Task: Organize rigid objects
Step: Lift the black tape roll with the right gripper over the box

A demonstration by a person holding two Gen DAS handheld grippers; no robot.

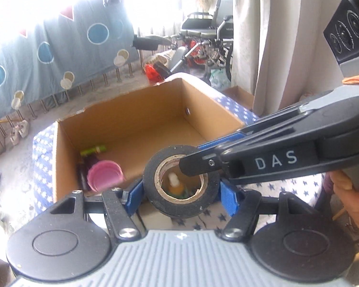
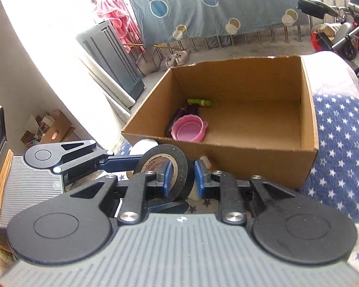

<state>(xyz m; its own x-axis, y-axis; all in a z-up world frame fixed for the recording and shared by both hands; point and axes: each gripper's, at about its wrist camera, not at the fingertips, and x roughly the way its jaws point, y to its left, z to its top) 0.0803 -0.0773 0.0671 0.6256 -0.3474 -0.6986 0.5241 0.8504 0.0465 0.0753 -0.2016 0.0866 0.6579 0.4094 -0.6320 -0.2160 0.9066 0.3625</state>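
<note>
sunlit room, bright windows behind; one grey-blue sheet with circles (image 2: pixel 215 7) hangs over a railing, one wheelchair (image 1: pixel 210 33) sits in the far corner. one blue star-print cover (image 2: pixel 339 148) is spread over the work surface, and one open cardboard box (image 2: pixel 308 129) stands on it.

count inside the box: one pink cup (image 2: pixel 189 129) lying on its side, one green tube (image 2: pixel 198 102) behind it by the left wall, one dark item under the cup that you cannot identify. rest of the box floor is bare cardboard.

one roll of black tape (image 1: pixel 179 179), task item, is up off the cover, just in front of the near box wall. both of your grippers are on it.

left gripper (image 1: pixel 180 192): two blue pads (image 1: pixel 135 196) set against the outside of the roll, one each side, so the jaws stand moderately wide, clamped across its width.

right gripper (image 2: pixel 181 175): jaws nearly together, pinching one section of the ring; one finger goes through the cardboard core, the other lies on the outer face. in the left wrist view it enters from the right, with your hand (image 1: pixel 356 203) on its handle.

one small bottle with a white cap (image 1: pixel 173 181) shows through the roll's core, lying on the cover below.
</note>
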